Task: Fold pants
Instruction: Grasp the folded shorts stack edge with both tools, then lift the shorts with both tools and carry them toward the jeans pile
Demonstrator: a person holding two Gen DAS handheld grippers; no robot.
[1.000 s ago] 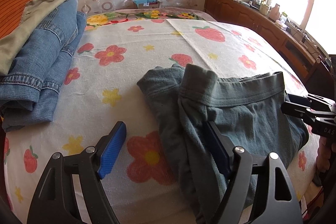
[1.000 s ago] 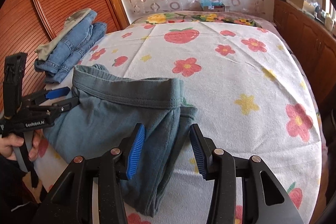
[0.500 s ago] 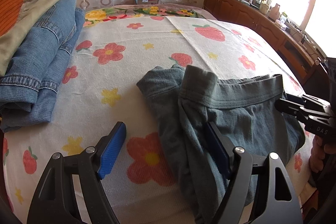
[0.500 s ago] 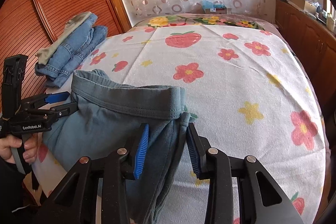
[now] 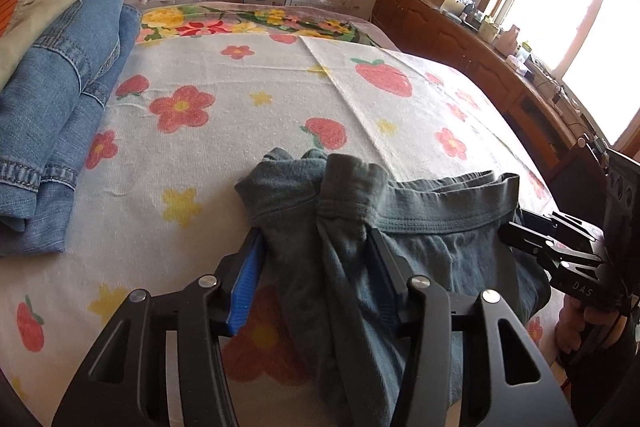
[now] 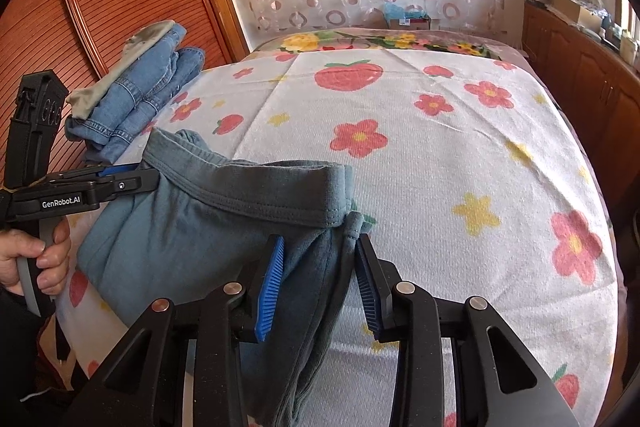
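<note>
Grey-green pants [image 5: 420, 239] lie bunched on the flowered bed cover [image 5: 248, 131] near its front edge, waistband facing away. My left gripper [image 5: 316, 263] is closed around the waistband's left end, fabric bunched between its blue pads. In the right wrist view the pants [image 6: 208, 227] hang over the bed edge. My right gripper [image 6: 320, 267] is closed on the waistband's right end. Each gripper shows in the other's view: the right gripper [image 5: 560, 259] and the left gripper [image 6: 100, 183].
A stack of folded blue jeans [image 5: 60, 107] with a pale green garment on top lies at the bed's left side, also in the right wrist view [image 6: 136, 99]. A wooden cabinet [image 5: 500, 67] runs along the right wall. A wooden wardrobe door [image 6: 100, 7] stands left.
Both grippers have closed from open onto the two ends of the waistband. The waistband is now bunched and raised a little between them.
</note>
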